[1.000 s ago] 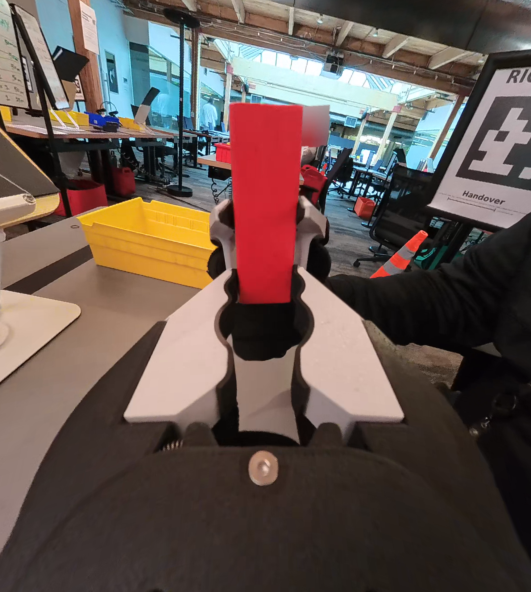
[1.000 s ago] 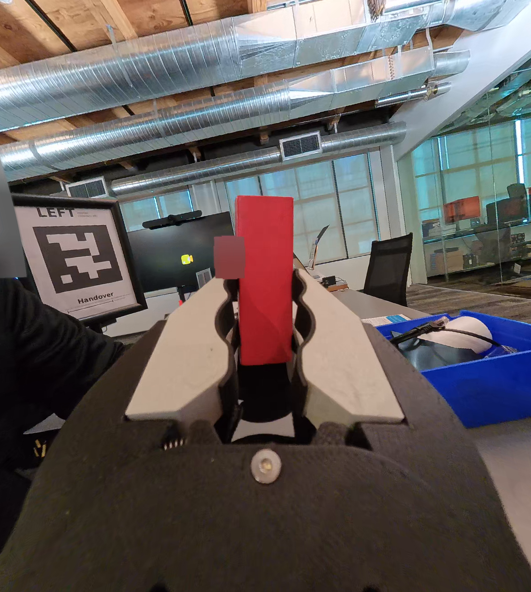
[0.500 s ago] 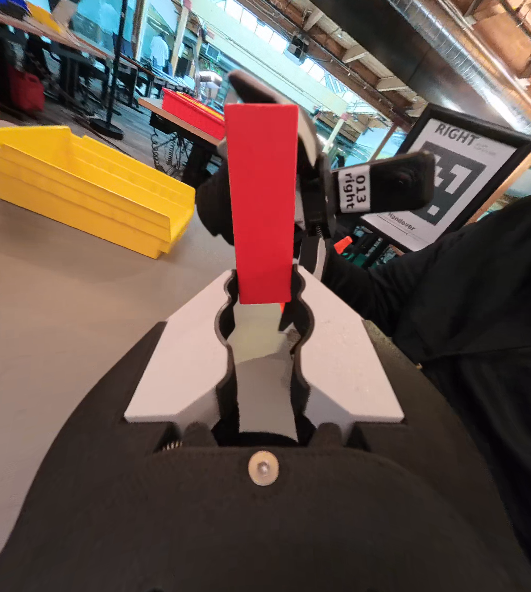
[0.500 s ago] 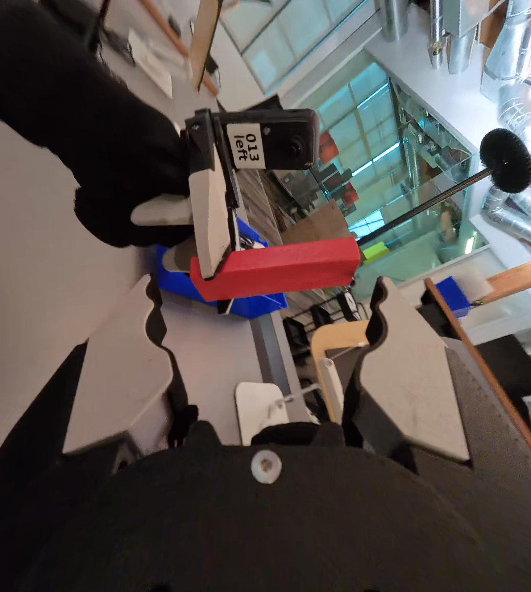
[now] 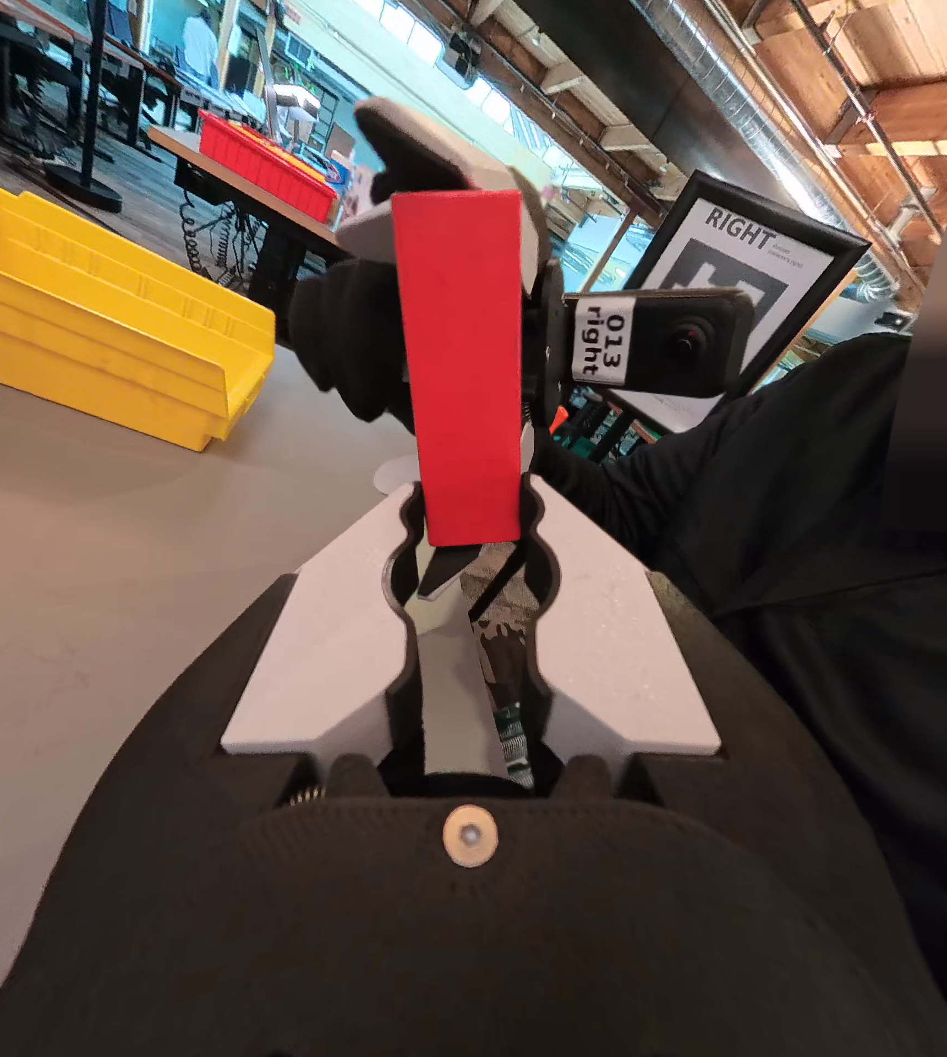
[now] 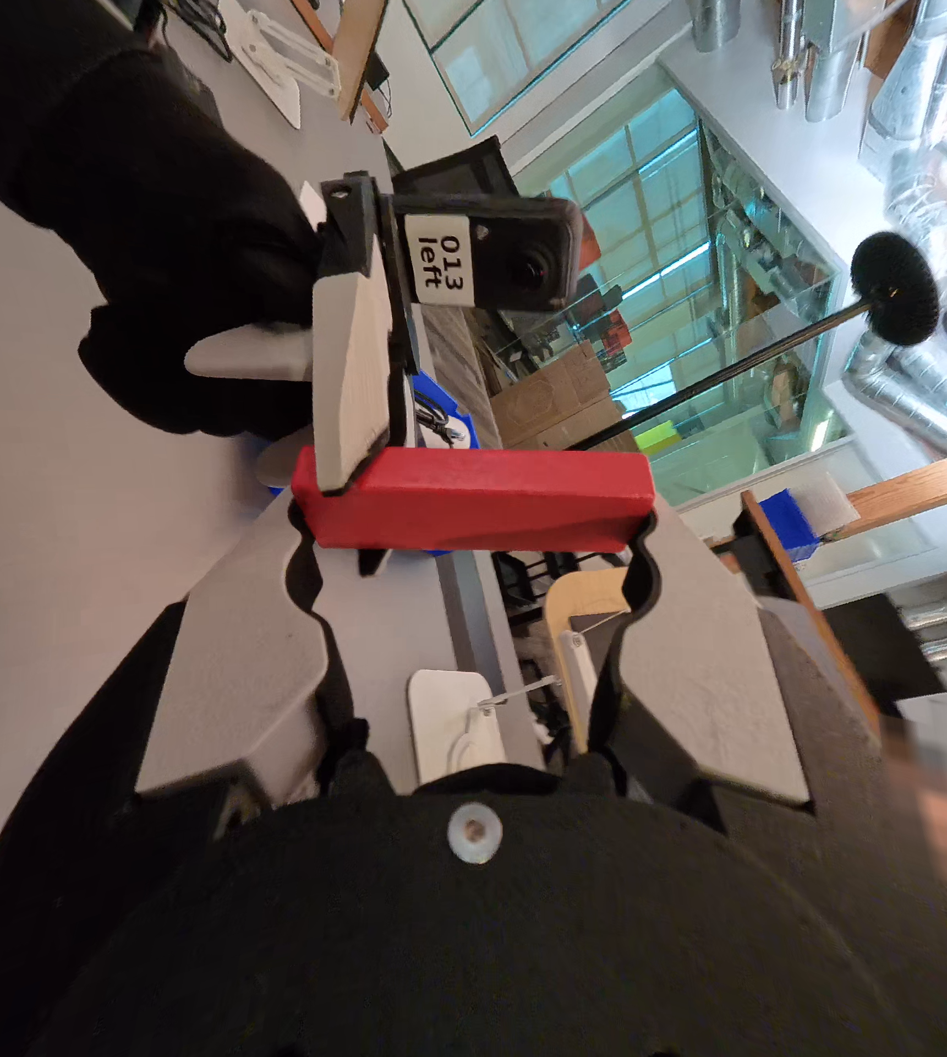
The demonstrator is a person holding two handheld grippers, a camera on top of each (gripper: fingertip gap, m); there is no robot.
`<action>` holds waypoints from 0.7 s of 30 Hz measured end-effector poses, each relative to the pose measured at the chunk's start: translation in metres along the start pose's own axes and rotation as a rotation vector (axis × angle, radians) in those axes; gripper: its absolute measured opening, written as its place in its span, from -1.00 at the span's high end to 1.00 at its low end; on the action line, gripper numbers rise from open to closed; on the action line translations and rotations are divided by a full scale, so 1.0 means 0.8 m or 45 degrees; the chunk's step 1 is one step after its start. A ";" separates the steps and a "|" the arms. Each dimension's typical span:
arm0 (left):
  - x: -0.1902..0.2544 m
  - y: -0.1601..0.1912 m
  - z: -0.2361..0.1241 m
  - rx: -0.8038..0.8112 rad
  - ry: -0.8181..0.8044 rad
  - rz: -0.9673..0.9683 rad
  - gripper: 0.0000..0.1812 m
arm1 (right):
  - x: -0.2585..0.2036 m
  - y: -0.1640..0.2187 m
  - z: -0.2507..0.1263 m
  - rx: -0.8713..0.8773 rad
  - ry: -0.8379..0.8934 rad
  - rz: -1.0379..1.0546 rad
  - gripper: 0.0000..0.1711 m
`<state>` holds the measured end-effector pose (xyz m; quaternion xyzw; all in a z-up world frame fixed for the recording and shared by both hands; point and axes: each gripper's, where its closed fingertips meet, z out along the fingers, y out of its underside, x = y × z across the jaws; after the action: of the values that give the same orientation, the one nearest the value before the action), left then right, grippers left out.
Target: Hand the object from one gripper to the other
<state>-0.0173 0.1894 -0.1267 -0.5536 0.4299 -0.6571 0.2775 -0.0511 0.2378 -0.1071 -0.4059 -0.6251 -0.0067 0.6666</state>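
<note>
While left gripper [image 5: 471, 515] clamps red block [image 5: 462, 366] | right gripper [image 6: 471, 526] jaws wide, spanning it

Left gripper [image 5: 468, 515]: jaws clamped on lower end of upright red block [image 5: 462, 366]. Right gripper [image 5: 448, 189] sits behind the block's upper end, jaws spread. Yellow bin [image 5: 88, 332] on grey tabletop [image 5: 116, 543], left.

— What can't you make out in your left wrist view?
— The red block [image 5: 462, 366] hides most of the right gripper [image 5: 436, 189] at upper centre; you can't tell its jaw gap. The yellow bin [image 5: 88, 337] runs off the left edge.
— And your right view?
— A mosaic patch blurs the lower right edge.
</note>
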 end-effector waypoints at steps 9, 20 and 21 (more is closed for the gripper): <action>-0.014 -0.038 -0.030 0.036 -0.396 0.513 0.29 | 0.006 0.012 -0.007 0.174 -0.217 0.801 -0.27; -0.036 -0.028 -0.029 -0.506 -0.964 1.425 0.22 | -0.049 -0.009 -0.032 0.389 -0.927 1.490 -0.26; -0.037 -0.021 -0.024 -0.553 -0.962 1.464 0.23 | -0.055 -0.012 -0.035 0.400 -0.984 1.505 -0.27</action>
<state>-0.0269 0.2273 -0.1264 -0.4718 0.6488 -0.0705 0.5929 -0.0422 0.1938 -0.1362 -0.5490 -0.4857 0.5889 0.3406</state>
